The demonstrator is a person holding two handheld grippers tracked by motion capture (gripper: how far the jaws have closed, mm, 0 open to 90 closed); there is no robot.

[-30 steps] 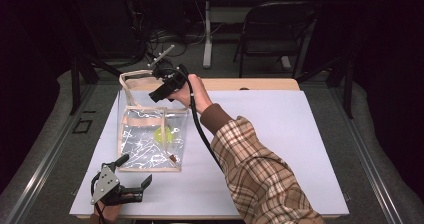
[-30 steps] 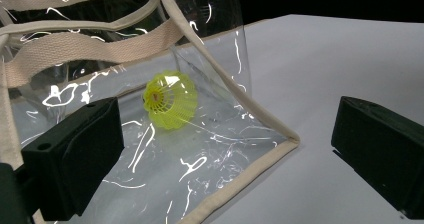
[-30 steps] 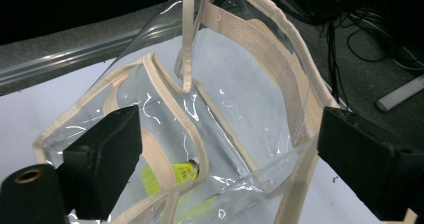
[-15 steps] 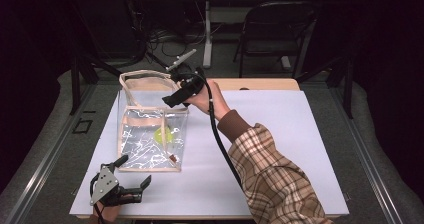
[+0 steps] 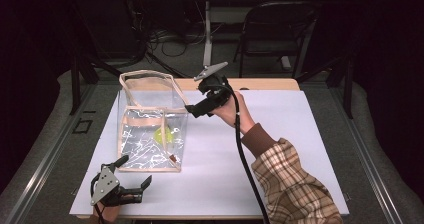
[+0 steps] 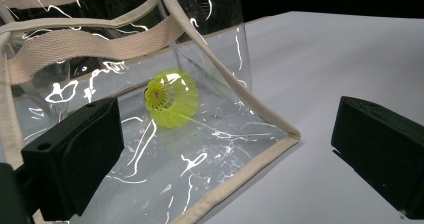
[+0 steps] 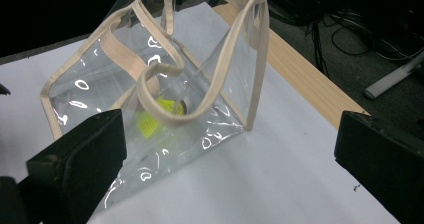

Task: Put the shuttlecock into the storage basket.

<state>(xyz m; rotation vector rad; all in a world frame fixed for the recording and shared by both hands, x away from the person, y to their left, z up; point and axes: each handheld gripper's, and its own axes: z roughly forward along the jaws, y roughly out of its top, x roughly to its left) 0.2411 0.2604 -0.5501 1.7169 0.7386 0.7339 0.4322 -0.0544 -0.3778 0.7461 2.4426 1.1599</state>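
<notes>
Clear bag (image 5: 150, 129) stands upright on the table's (image 5: 280, 149) left half, yellow shuttlecock (image 6: 171, 98) inside. Your right gripper (image 5: 200, 106), fingers just spreading, empty, sits beside its right rim. Left gripper (image 5: 132, 176), fingers spread, near front corner. Right half open.

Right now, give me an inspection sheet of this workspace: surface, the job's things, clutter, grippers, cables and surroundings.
Surface: white sheet covering a wooden table, whose far edge shows bare.
Job's things: clear bag with beige trim stands open on the sheet; a yellow-green shuttlecock lies inside on its bottom.
Clutter: nothing seen.
Grippers: left gripper low at the near left corner, jaws open, nothing between them. Right gripper beside the bag's far right upper corner, jaws just opened wide, nothing between them.
Cables: black cable trails from the right gripper along the plaid sleeve; loose cables on the floor behind.
Surroundings: dark room, folding chair beyond the table.
</notes>
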